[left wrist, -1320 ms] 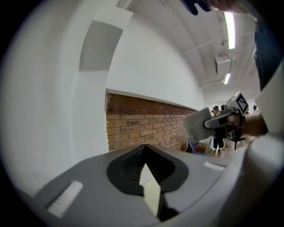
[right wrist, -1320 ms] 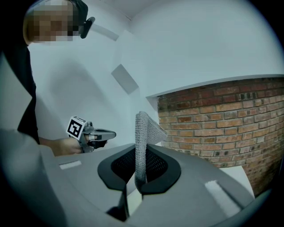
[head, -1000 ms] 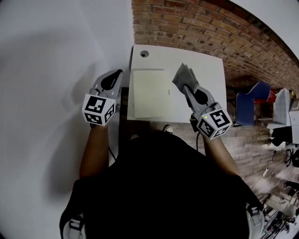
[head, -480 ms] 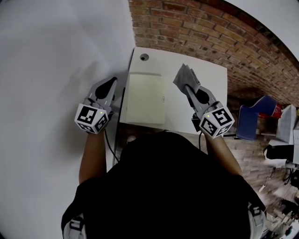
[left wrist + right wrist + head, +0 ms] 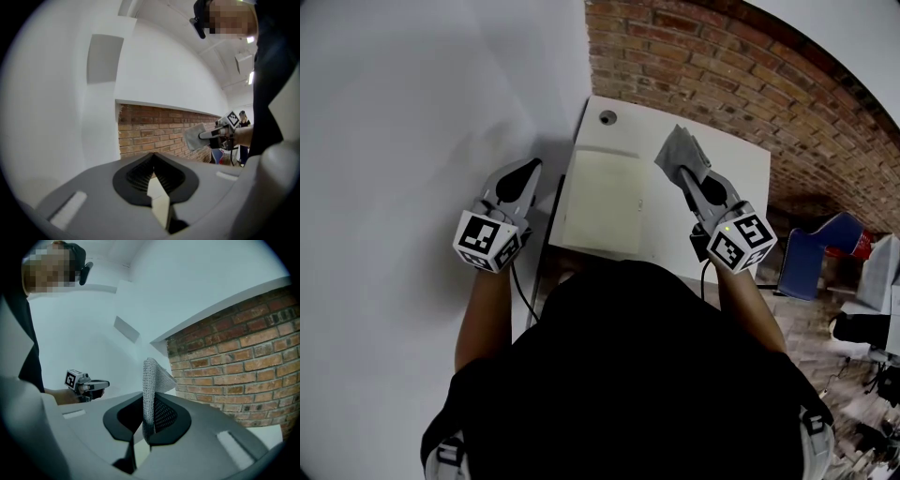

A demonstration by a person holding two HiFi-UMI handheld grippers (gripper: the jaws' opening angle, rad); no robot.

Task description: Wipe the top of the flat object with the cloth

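Wiping has not begun. The right gripper (image 5: 681, 171) holds the cloth (image 5: 679, 148) clenched in its fingers, in the air over the white tabletop (image 5: 736, 183), beside the flat pad (image 5: 603, 202). The left gripper (image 5: 532, 167), its fingers closed on nothing, hangs off the tabletop's left edge. A white wall (image 5: 412, 112) and a brick wall (image 5: 722, 56) enclose the corner.

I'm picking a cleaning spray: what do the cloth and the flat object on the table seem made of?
Cloth: grey textile, probably knit or microfibre; a fine mesh texture shows and it folds softly. Flat object: pale cream, matte, smooth; perhaps plastic or coated board, unclear.
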